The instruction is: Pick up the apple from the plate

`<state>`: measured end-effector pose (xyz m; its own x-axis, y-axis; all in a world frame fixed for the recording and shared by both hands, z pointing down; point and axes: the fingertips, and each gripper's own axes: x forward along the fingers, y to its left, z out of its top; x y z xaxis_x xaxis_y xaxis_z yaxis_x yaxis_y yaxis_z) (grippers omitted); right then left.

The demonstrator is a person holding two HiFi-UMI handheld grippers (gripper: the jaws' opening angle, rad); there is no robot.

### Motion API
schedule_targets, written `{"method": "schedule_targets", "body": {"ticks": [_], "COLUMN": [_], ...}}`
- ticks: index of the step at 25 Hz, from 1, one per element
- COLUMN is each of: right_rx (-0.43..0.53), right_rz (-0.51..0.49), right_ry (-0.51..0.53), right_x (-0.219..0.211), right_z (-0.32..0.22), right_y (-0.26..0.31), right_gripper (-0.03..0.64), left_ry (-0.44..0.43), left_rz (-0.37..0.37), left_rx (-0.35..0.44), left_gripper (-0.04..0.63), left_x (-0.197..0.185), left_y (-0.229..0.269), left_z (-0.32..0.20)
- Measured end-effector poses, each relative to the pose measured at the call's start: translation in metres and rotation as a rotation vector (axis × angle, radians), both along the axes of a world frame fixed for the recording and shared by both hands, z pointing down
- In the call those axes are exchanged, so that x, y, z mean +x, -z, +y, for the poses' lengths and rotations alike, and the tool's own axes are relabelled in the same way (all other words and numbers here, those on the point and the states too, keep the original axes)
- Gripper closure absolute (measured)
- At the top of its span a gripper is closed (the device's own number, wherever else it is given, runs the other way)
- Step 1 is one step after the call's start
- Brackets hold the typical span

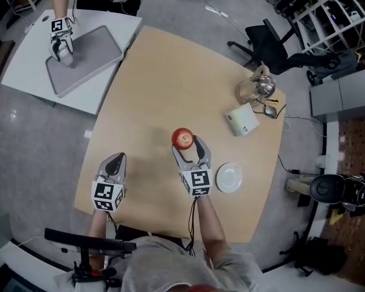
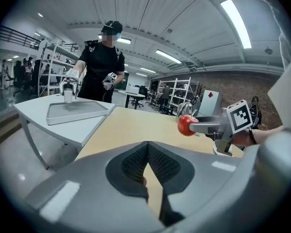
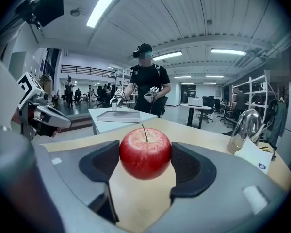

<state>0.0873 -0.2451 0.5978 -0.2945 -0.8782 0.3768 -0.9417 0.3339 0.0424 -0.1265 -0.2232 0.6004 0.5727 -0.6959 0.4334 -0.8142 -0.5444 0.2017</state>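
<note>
A red apple point(image 1: 182, 138) point(image 3: 145, 152) point(image 2: 185, 125) hangs above the wooden table point(image 1: 164, 84), clear of the surface. My right gripper point(image 1: 189, 146) point(image 3: 145, 161) is shut on it, one pad on each side, stem up. The small white plate point(image 1: 229, 177) lies bare on the table just right of that gripper. My left gripper point(image 1: 114, 164) point(image 2: 146, 165) rests low near the table's front left edge, jaws closed together with nothing between them.
A white box point(image 1: 241, 120), a shiny metal kettle point(image 1: 260, 87) point(image 3: 245, 125) and small items sit at the table's far right. A grey table point(image 1: 24, 72) with a tray point(image 1: 85, 56) stands at the far left, where another person point(image 3: 146, 84) holds grippers. Office chair point(image 1: 264, 41) behind.
</note>
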Motion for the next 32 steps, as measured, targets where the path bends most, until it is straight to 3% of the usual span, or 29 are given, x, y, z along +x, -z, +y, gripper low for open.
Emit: {"method": "schedule_targets", "body": {"ticks": [6,32], "right_rx": [-0.010,-0.049], "right_rz": [0.008,0.007], "right_ry": [0.036,-0.006], "right_x": [-0.007,-0.017], "right_z": [-0.018,-0.150], "right_y": [-0.005,-0.085], "right_gripper": [0.278,0.278], "left_ry": [0.004,-0.010], "left_rz": [-0.005,0.011], "left_rx": [-0.024,-0.118], "left_gripper": [0.575,0.575], "left_x": [-0.001,-0.020], "left_y": [-0.001,-0.058], "left_z": [-0.001,-0.046]}}
